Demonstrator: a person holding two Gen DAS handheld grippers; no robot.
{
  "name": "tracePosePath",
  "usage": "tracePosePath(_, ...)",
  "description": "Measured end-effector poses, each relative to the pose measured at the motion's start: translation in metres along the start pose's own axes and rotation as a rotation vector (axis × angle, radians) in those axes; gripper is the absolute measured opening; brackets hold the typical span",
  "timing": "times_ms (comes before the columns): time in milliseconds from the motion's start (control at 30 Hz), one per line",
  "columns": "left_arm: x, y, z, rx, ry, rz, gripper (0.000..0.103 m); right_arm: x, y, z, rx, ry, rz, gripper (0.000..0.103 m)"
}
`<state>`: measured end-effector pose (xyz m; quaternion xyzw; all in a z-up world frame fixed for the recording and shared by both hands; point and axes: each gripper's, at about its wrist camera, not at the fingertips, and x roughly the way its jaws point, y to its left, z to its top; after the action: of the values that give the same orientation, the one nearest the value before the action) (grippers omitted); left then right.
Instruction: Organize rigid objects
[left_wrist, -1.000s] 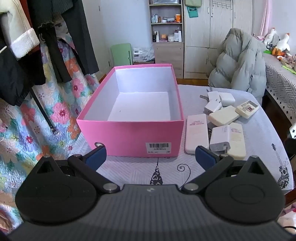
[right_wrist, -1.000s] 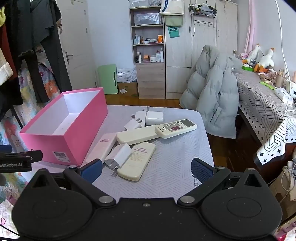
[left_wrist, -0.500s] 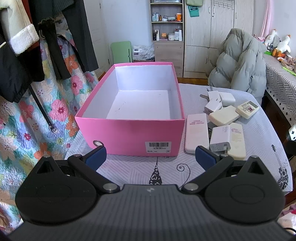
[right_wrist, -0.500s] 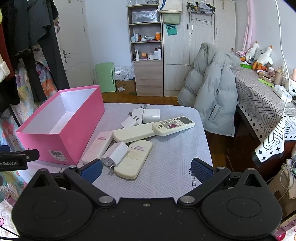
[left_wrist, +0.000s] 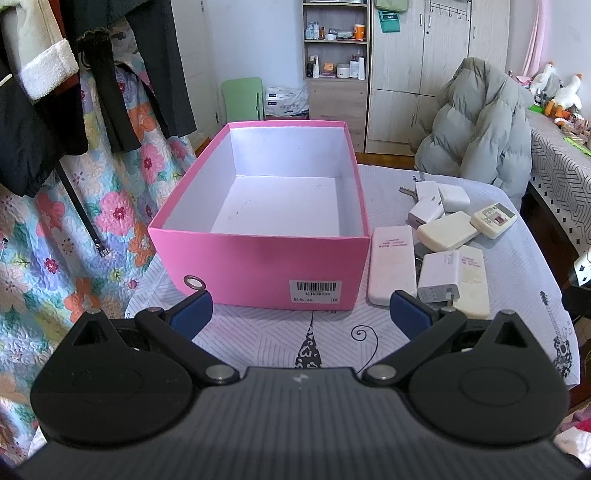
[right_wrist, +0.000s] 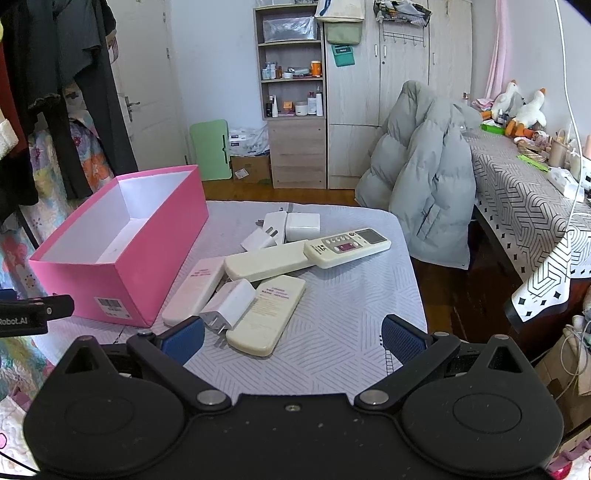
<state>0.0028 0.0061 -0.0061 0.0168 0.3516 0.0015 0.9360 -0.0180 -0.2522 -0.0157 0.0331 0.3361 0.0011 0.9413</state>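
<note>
An empty pink box (left_wrist: 258, 258) (right_wrist: 122, 280) with a white inside stands on the table's left half. Right of it lies a cluster of rigid items: a pale pink remote (left_wrist: 391, 269) (right_wrist: 194, 290), a cream remote (right_wrist: 266, 314) (left_wrist: 472, 280), a long cream remote (right_wrist: 269, 258), a buttoned remote with a screen (right_wrist: 347, 245) (left_wrist: 493, 220), and white chargers (right_wrist: 229, 304) (left_wrist: 439, 275) (right_wrist: 288, 227). My left gripper (left_wrist: 300, 314) is open in front of the box. My right gripper (right_wrist: 291, 336) is open before the cluster, holding nothing.
A grey puffer jacket (right_wrist: 424, 177) hangs over a chair behind the table. Clothes (left_wrist: 55, 92) hang at the left over a floral quilt. A second table with a patterned cloth (right_wrist: 524, 206) stands at the right. Shelves and wardrobes line the far wall.
Both grippers have drifted slightly higher and back, so the box and the items sit a bit lower and the box's inside shows more. Both stay open.
</note>
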Motion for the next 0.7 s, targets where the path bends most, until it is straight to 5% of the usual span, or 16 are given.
tracePosePath(700, -0.009, -0.003, -0.002, 0.007, -0.01, -0.008, 0.103, 0.003, 0.001, 0.0, -0.01, 0.008, 0.006, 0.103)
